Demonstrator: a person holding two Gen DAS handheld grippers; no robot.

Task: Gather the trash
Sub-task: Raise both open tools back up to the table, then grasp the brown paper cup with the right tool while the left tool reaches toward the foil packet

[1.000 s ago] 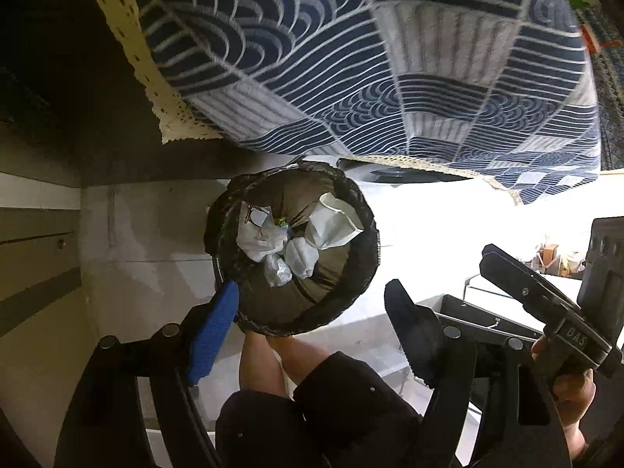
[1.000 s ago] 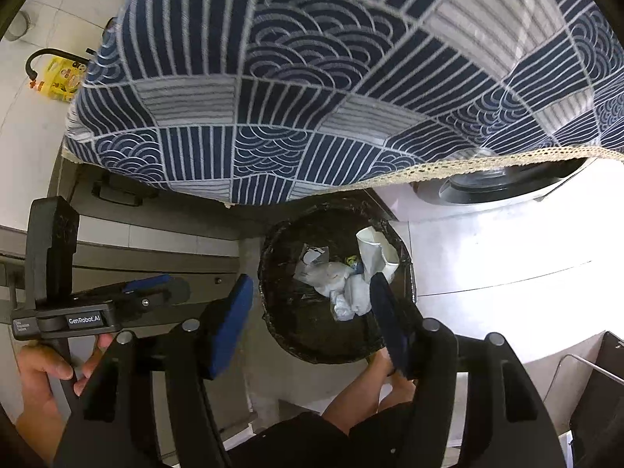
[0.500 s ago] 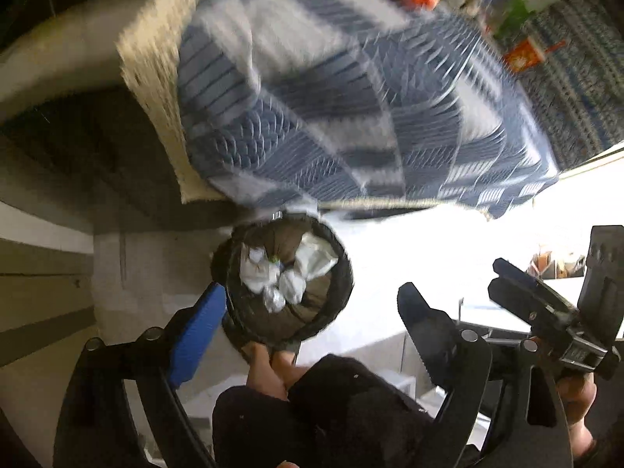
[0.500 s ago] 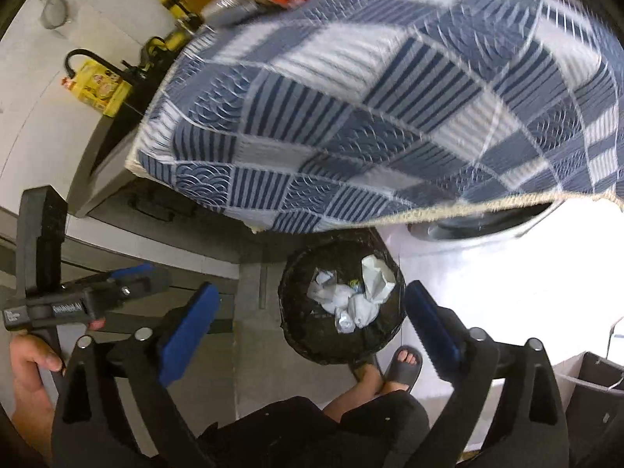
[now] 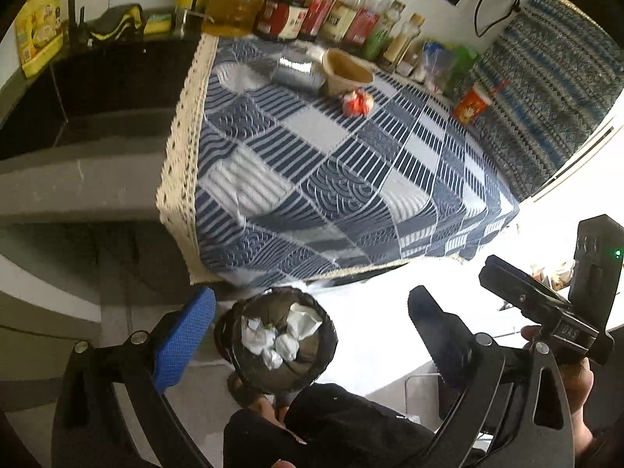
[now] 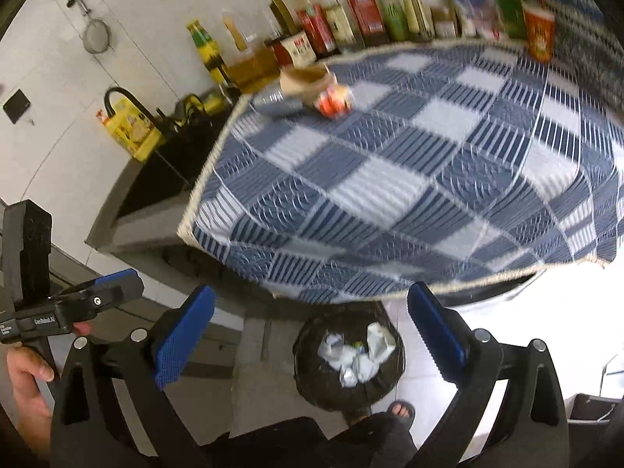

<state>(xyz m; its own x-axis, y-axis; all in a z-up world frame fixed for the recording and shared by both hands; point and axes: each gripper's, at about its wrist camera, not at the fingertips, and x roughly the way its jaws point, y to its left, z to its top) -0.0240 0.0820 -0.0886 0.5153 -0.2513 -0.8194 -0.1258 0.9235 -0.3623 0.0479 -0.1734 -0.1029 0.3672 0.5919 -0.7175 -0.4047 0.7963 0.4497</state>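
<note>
A blue patterned cloth (image 5: 335, 163) covers the table, bottles (image 5: 319, 11) lined along its 12 o'clock edge. On the floor at 6 o'clock, the black-lined bin (image 5: 280, 343) holds crumpled white trash (image 5: 277, 335). A red wrapper (image 5: 357, 103), a can (image 5: 298, 72) and what looks like a paper bowl (image 5: 345, 72) sit at 12 o'clock. The left gripper (image 5: 312, 335) is opening, empty; the right gripper (image 6: 310, 331) stands wide, empty.
</note>
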